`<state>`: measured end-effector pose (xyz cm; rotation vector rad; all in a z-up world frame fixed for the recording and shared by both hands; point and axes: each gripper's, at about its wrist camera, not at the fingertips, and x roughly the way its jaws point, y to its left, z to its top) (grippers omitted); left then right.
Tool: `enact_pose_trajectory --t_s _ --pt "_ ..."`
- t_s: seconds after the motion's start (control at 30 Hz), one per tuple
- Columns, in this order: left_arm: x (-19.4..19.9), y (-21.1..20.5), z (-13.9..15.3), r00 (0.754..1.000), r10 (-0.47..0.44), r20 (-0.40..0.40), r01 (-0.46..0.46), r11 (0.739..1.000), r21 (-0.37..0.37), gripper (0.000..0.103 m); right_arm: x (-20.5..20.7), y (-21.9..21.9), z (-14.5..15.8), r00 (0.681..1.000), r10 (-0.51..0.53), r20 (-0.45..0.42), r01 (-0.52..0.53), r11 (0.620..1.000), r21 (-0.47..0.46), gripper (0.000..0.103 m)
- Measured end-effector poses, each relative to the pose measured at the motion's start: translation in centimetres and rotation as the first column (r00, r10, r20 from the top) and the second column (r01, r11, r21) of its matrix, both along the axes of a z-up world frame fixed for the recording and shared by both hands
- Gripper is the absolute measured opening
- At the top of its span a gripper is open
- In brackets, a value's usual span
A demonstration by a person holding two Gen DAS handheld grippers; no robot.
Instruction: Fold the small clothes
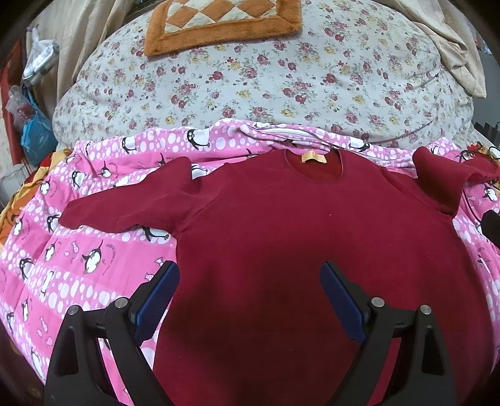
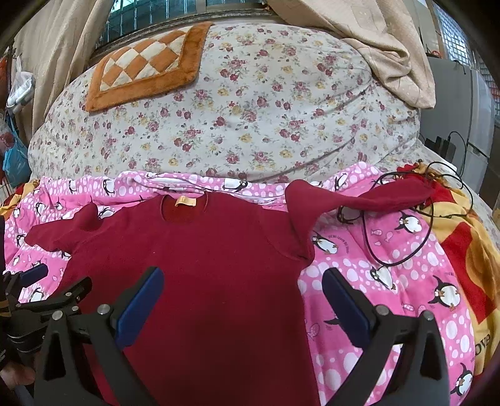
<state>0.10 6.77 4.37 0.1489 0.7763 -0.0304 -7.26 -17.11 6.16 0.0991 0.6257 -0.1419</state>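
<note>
A small dark red long-sleeved sweater [image 1: 281,225] lies spread flat, neck away from me, on a pink penguin-print quilt [image 1: 78,256]. A yellow label shows at its collar [image 1: 313,157]. Its left sleeve [image 1: 125,203] stretches out sideways; the right sleeve [image 2: 375,196] is bunched up and trails to the right. My left gripper [image 1: 250,274] hovers open over the sweater's lower left side, nothing between its blue pads. My right gripper [image 2: 243,281] stands open over the sweater's [image 2: 203,265] lower right edge, also with nothing in it. The left gripper [image 2: 34,274] shows at the right wrist view's left edge.
A floral bedspread [image 1: 265,81] rises behind the quilt, with an orange checked cushion [image 1: 225,22] on it. A black cable [image 2: 400,225] loops over the quilt [image 2: 390,274] by the right sleeve. Beige curtains [image 2: 375,40] hang at the back; bags [image 1: 34,131] hang far left.
</note>
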Motion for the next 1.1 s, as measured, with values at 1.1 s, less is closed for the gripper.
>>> enact_pose_trajectory --t_s 1.1 --pt "-0.25 -0.18 -0.35 1.0 -0.004 -0.003 0.004 1.0 -0.006 0.079 0.11 0.25 -0.08 1.0 0.003 -0.004 -0.003 1.0 -0.004 0.103"
